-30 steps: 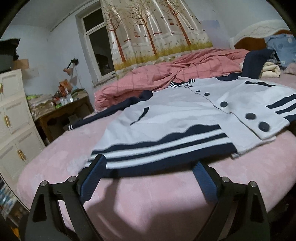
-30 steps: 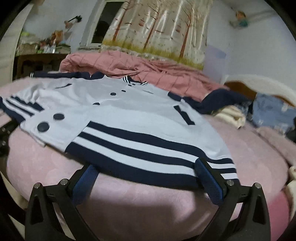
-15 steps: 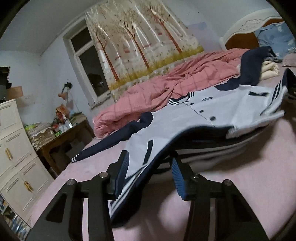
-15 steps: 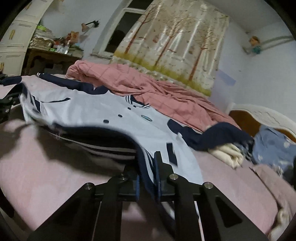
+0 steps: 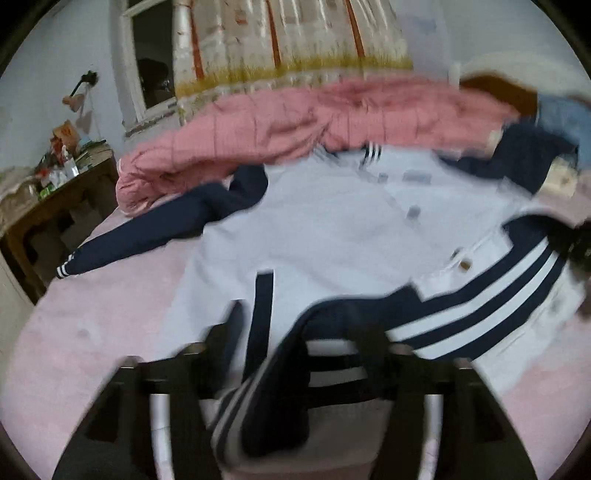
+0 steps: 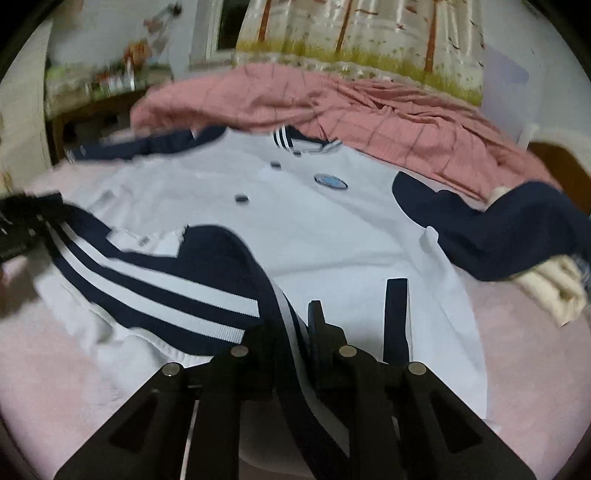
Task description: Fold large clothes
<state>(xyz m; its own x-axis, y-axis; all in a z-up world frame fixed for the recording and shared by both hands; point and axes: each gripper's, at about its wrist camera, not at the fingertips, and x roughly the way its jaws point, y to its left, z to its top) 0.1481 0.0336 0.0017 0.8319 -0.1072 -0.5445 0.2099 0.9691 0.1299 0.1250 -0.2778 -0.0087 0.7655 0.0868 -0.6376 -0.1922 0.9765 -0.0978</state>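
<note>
A white jacket [image 5: 332,229] [image 6: 332,229] with navy sleeves lies spread on the pink bed [image 5: 92,314]. Its navy, white-striped hem [image 5: 480,306] [image 6: 166,288] is turned up over the jacket's front. In the blurred left wrist view my left gripper [image 5: 299,336] has its jaws opening wide, and the hem corner hangs loose between them without touching the pads. In the right wrist view my right gripper [image 6: 291,328] stands narrow, with its jaws starting to open. The other hem corner runs between its fingers [image 6: 316,321] and still looks pinched.
A rumpled pink quilt [image 5: 314,122] [image 6: 332,103] lies behind the jacket, under a tree-print curtain [image 6: 351,29]. A cluttered wooden desk [image 5: 55,206] stands left of the bed. Cream and blue clothes [image 6: 554,291] are piled at the right, near the headboard [image 5: 498,85].
Both grippers shut on the hem corners, lifted them and carried the hem forward over the jacket's body. Since half a second ago the left jaws have spread wide apart.
</note>
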